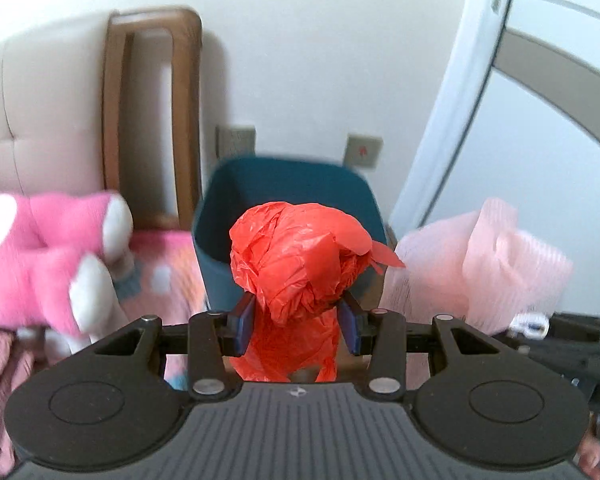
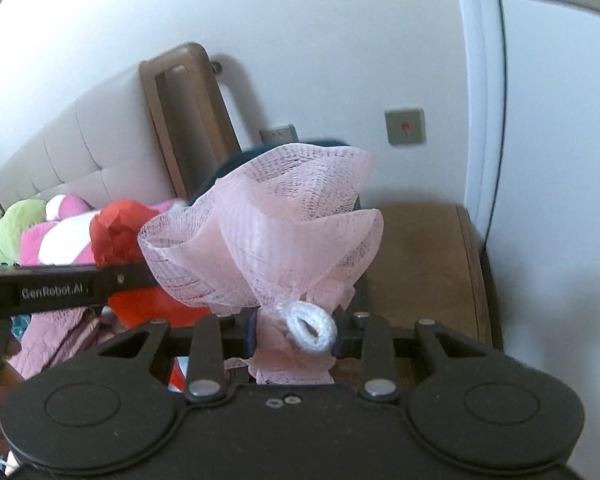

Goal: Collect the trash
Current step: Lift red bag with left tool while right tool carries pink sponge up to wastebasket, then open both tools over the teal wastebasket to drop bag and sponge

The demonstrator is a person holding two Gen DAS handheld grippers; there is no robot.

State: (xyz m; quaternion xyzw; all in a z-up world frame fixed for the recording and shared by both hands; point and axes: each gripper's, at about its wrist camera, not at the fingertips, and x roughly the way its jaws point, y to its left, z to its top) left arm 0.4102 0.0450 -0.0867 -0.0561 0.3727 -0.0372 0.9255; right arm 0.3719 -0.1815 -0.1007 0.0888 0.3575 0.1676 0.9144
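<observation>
Crinkled red bag [image 1: 296, 264] bunches in the left hand-held gripper [image 1: 298, 326]; the right hand-held gripper [image 2: 296, 334] pinches frilly pink mesh [image 2: 268, 232].

Left gripper [image 1: 298, 322] and right gripper [image 2: 296, 330] tilt downward, jaws clamped.

Both wrist cameras looked down along their claws, close above the teal bin [image 1: 284, 216]; the right view sat right of it, sharing the headboard [image 2: 100, 148].
</observation>
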